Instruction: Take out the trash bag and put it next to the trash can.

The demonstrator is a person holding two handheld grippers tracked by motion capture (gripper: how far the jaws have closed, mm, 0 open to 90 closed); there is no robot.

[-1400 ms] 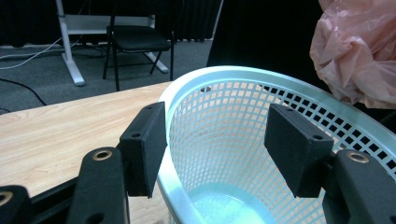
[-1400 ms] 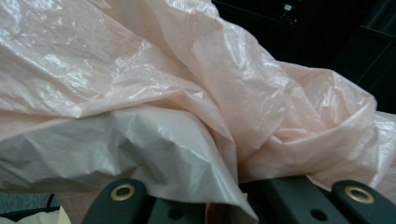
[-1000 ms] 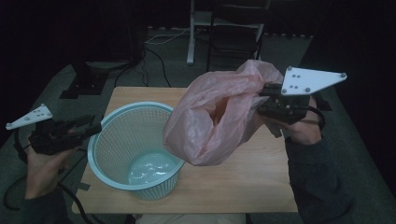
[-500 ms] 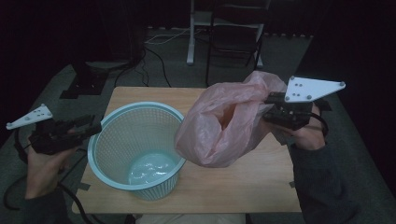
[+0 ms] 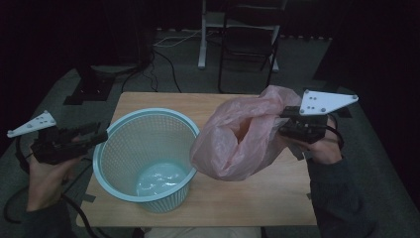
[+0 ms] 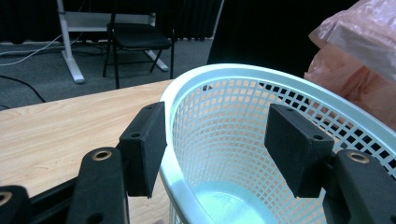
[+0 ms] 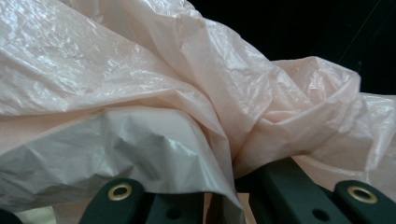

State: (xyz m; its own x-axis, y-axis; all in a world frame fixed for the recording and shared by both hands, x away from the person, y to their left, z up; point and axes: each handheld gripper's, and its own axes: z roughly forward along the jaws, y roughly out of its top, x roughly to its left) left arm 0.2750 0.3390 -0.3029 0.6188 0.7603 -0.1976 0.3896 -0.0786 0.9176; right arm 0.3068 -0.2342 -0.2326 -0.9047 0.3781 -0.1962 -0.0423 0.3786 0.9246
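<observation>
A pale blue mesh basket (image 5: 148, 115) stands upright on the left half of the wooden table (image 5: 247, 198). My left gripper (image 5: 101, 137) is open at its left rim; in the left gripper view the jaws straddle the basket wall (image 6: 219, 121), one pad outside and one inside, well apart. A crumpled pink plastic bag (image 5: 237, 141) hangs just right of the basket, its mouth gaping upward and its bottom near the tabletop. My right gripper (image 5: 283, 124) is shut on the bag's right edge. In the right gripper view the bag film (image 7: 163, 107) is pinched between the jaws (image 7: 224, 205).
Behind the table a dark chair (image 5: 247, 44) and a white desk leg (image 5: 203, 34) stand on grey carpet, with cables trailing across the floor. A black stand base (image 5: 89, 89) lies at the table's back left. Bare wood shows in front of the bag.
My right gripper has carried the bag to the right and downward, off the basket's rim. The left gripper has stayed at the basket's left edge.
</observation>
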